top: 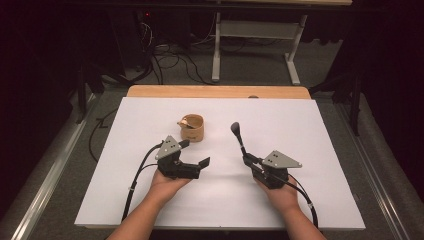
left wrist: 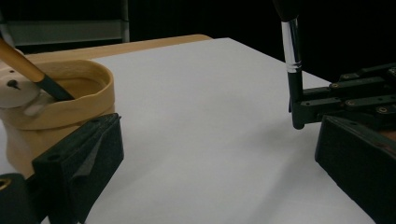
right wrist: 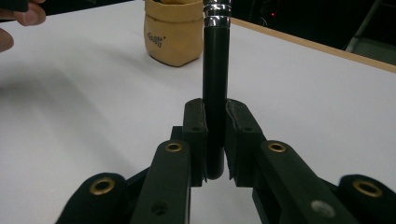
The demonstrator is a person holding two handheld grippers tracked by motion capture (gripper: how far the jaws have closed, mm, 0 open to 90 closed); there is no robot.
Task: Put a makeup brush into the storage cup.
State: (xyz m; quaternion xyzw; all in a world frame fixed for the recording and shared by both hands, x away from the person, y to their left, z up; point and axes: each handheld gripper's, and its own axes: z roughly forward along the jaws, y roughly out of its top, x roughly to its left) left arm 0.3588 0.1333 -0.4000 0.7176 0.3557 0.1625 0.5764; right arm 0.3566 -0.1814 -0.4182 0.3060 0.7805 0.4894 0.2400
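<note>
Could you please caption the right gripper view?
Right gripper clamps an upright black brush, tan pouch behind.

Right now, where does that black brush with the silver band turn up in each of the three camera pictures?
High view: the brush stands right of centre, clamped by the right gripper.
Left gripper view: its handle stands at upper right.
Right gripper view: centre, upright between the jaws.
Shared landmark: the tan pouch.

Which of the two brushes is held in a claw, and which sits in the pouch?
The black-handled brush is clamped upright in the right claw; the wooden-handled brush leans inside the tan pouch.
</note>
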